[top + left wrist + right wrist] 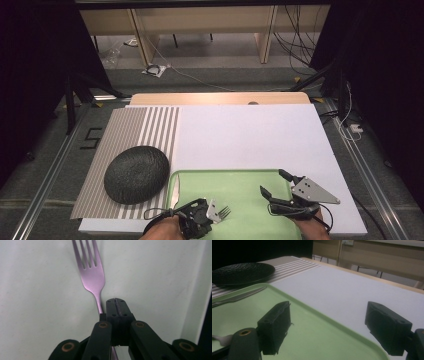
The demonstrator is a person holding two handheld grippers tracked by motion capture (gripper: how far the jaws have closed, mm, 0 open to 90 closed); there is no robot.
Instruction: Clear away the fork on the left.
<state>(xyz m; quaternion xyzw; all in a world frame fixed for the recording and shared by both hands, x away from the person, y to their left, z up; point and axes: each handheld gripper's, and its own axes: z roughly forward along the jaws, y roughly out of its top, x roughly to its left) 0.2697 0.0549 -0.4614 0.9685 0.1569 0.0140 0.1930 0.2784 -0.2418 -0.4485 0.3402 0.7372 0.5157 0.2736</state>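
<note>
Green tray [250, 175] at the near edge of the tabletop [250, 130]; the fork [93, 275] lies on it, tines pointing away, a table knife [173, 192] along the tray's left rim. Left gripper [212, 212] has its fingers pressed together, apparently clamped on the fork's handle, though the contact itself is hidden. Right gripper [334, 327] hovers over the tray's right part, fingers spread wide, holding nothing. Black plate [136, 174] sits on the striped placemat [150, 125], left of the tray. Judged step: fork pick-up. Next move likely calls for a level lift, then carrying it towards the plate.
</note>
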